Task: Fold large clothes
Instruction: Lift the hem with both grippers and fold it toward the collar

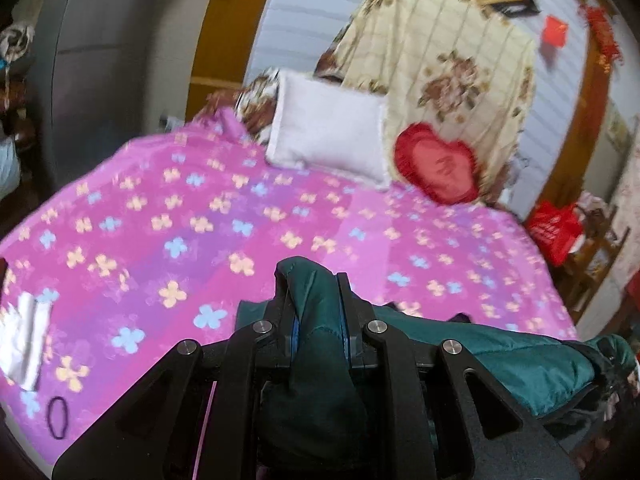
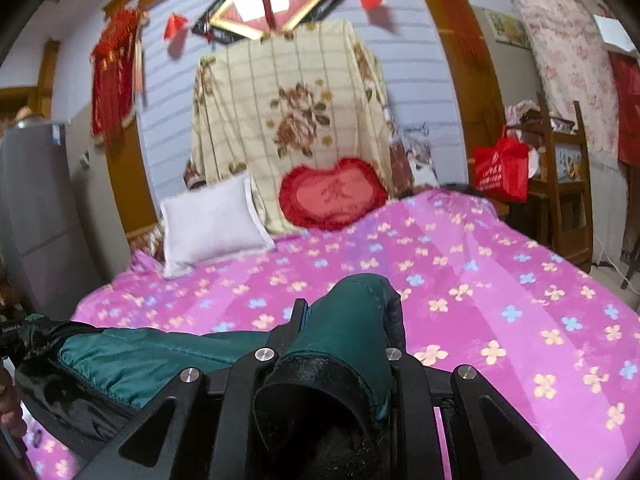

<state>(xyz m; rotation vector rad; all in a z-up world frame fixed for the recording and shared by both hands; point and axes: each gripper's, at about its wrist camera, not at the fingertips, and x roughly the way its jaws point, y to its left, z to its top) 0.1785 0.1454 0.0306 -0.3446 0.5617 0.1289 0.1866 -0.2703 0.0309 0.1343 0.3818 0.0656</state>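
A dark green quilted jacket [image 1: 532, 356] with a black lining stretches between my two grippers, held above a bed. My left gripper [image 1: 316, 292] is shut on one bunched end of it, and the cloth bulges up between the jaws. In the right wrist view my right gripper [image 2: 348, 312] is shut on the other end, with the green jacket [image 2: 160, 352] trailing off to the left. A hand [image 2: 10, 408] shows at that view's left edge. The bed's pink sheet [image 1: 200, 240] with small flowers lies under the jacket.
At the head of the bed lie a white pillow [image 2: 208, 224] and a red heart-shaped cushion [image 2: 334, 196], with a cream floral blanket [image 2: 288, 112] propped behind them. A white cloth [image 1: 24, 336] and a dark hair band [image 1: 58, 418] lie at the left. A red bag [image 2: 502, 166] hangs on a wooden rack.
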